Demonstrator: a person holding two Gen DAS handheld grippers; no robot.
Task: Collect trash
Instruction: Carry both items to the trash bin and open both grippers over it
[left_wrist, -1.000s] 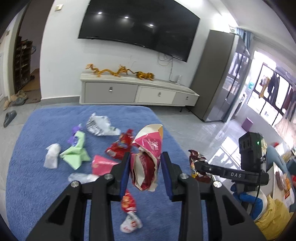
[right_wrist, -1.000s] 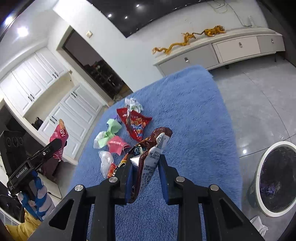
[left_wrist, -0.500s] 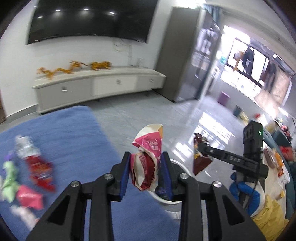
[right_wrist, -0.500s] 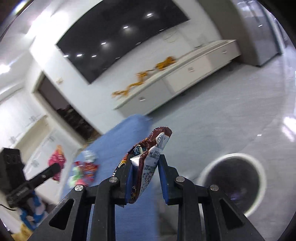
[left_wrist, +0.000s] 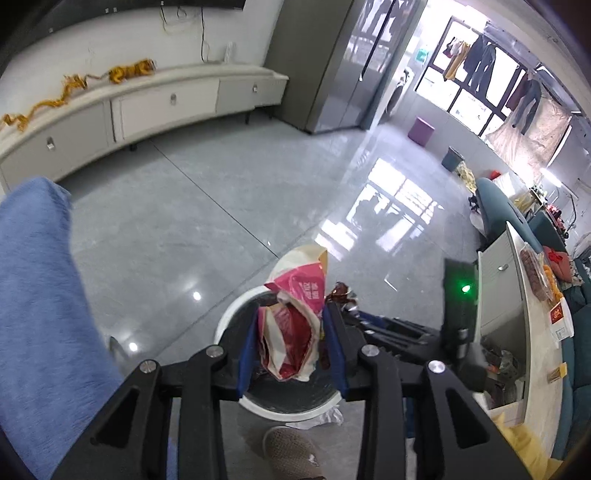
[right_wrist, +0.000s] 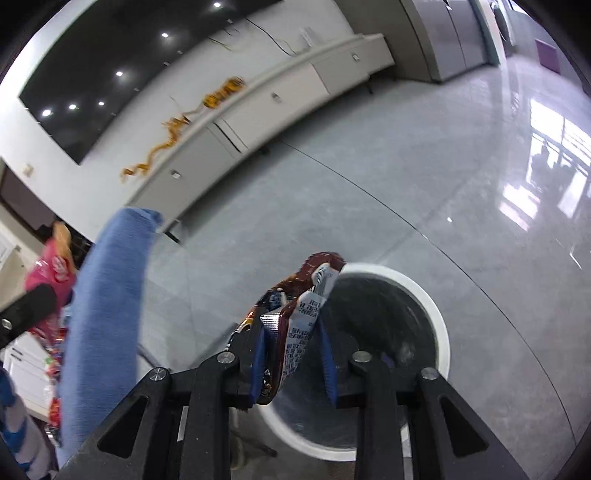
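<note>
My left gripper (left_wrist: 291, 314) is shut on a crumpled red, pink and white wrapper (left_wrist: 295, 291), which hangs over the dark mouth of a white-rimmed trash bin (left_wrist: 229, 321) on the floor. The right gripper (right_wrist: 291, 328) holds a brown and silver snack wrapper (right_wrist: 306, 291) upright between its blue pads, above the bin's near-left rim (right_wrist: 432, 314). Its jaws are opening and the wrapper still stands between them. In the left wrist view, the brown wrapper (left_wrist: 341, 291) shows just right of my left fingers. The right wrist view catches the pink wrapper (right_wrist: 51, 266) at the far left.
A blue carpet (left_wrist: 37, 295) ends just left of the bin. A slippered foot (left_wrist: 291, 454) and a white scrap (left_wrist: 325, 417) sit at the bin's near side. A low white cabinet (left_wrist: 147, 107) lines the far wall. A counter (left_wrist: 517, 295) stands to the right.
Both grippers swung off the blue carpet and its scattered trash, sank, and now hang over the bin. Each kept its wrapper. The right pads stand slightly wider.
</note>
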